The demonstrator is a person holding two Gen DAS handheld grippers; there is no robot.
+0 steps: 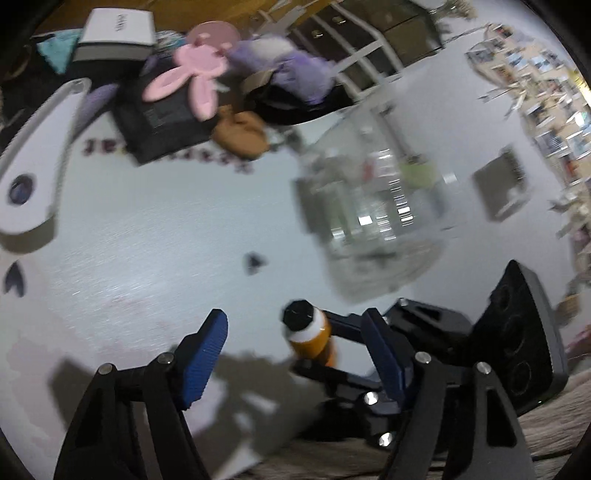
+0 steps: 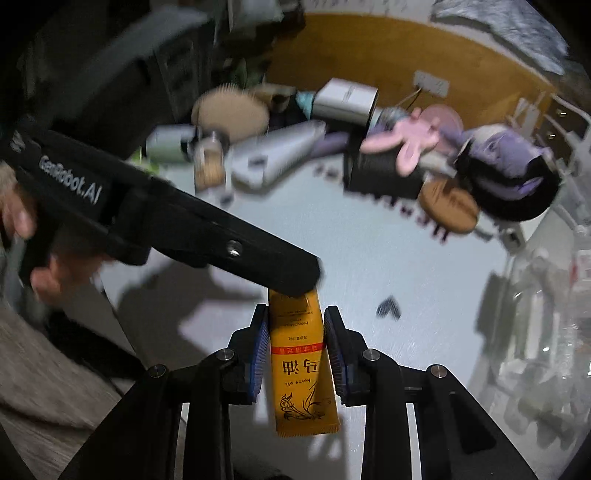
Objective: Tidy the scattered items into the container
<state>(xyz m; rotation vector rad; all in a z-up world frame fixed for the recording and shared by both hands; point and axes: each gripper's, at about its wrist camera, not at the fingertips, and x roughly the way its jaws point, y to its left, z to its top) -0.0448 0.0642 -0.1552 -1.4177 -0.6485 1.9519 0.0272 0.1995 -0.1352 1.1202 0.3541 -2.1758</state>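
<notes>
Right gripper [image 2: 294, 352] is clamped on the orange tube [image 2: 301, 365]: both blue pads [image 2: 258, 354] press its sides, crimped end toward the camera, cap end hidden behind the left gripper's black body, which crosses the right wrist view from the left. A hand [image 2: 44, 258] grips that body at the left edge of the view.

In the left wrist view we see the tube's black cap [image 1: 298, 314] and white neck sticking out of the right gripper, above the desk's near edge. Left gripper [image 1: 295, 354] stands part open, nothing between its pads [image 1: 201, 363]; the tube sits ahead of the gap, untouched by them.

The clear container [image 1: 373, 221] stands on the white desk [image 1: 155, 236] toward its right side, just beyond the tube, with some things already inside; blur hides what they are.

Along the desk's far edge:
- white box [image 1: 118, 33]
- pink bunny [image 1: 192, 74] lying on a black box [image 1: 162, 125]
- purple plush [image 1: 295, 70]
- brown pouch [image 1: 240, 133]
- white dryer-like device [image 1: 33, 158] at the left
- round brush [image 2: 229, 107] near the far left corner

A small dark mark [image 1: 254, 261] lies mid-desk.
</notes>
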